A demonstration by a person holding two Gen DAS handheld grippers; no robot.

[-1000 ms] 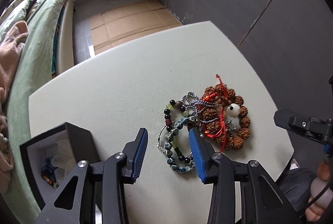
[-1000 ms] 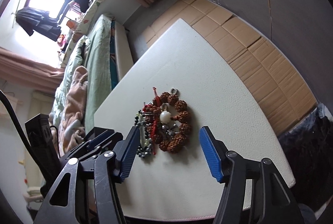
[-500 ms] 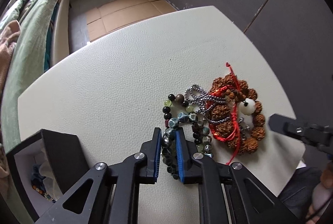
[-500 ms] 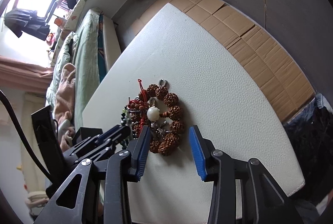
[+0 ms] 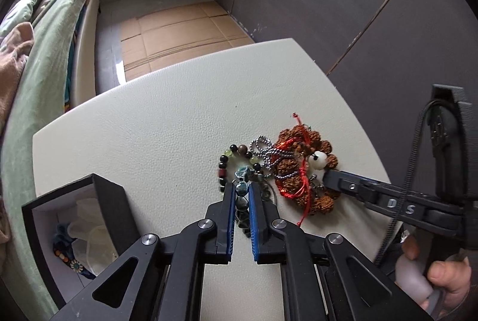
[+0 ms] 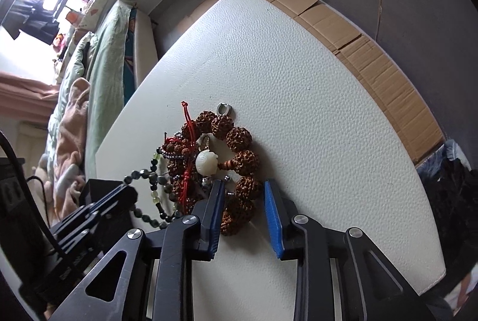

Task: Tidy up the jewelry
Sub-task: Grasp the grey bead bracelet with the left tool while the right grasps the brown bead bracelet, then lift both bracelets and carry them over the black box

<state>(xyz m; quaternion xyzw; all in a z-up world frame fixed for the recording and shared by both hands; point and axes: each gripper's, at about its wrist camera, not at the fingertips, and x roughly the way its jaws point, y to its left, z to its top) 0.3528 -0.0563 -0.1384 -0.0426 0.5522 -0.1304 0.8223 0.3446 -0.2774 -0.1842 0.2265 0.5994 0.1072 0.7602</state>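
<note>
A tangle of jewelry lies on the white table [image 5: 149, 141]. My left gripper [image 5: 241, 189] is shut on a blue-green bead bracelet [image 5: 242, 189] and lifts part of it; it also shows in the right wrist view [image 6: 140, 174]. Beside it lie a brown seed-bead bracelet [image 6: 243, 162] with a white bead [image 6: 206, 162] and red cord [image 5: 300, 186], a silver chain [image 5: 264, 149] and a dark bead string [image 5: 222, 168]. My right gripper [image 6: 243, 186] is open, its fingers on either side of the brown bracelet's near beads. It shows in the left wrist view [image 5: 331, 179].
An open black jewelry box [image 5: 110, 207] with pieces inside stands at the table's near left. A small silver ring [image 6: 224, 109] lies beyond the brown bracelet. A bed [image 5: 44, 52] is left of the table; cardboard [image 5: 179, 31] covers the floor beyond.
My left gripper closed on the blue-green bracelet and raised it slightly. My right gripper moved forward over the brown bracelet and its fingers narrowed around it.
</note>
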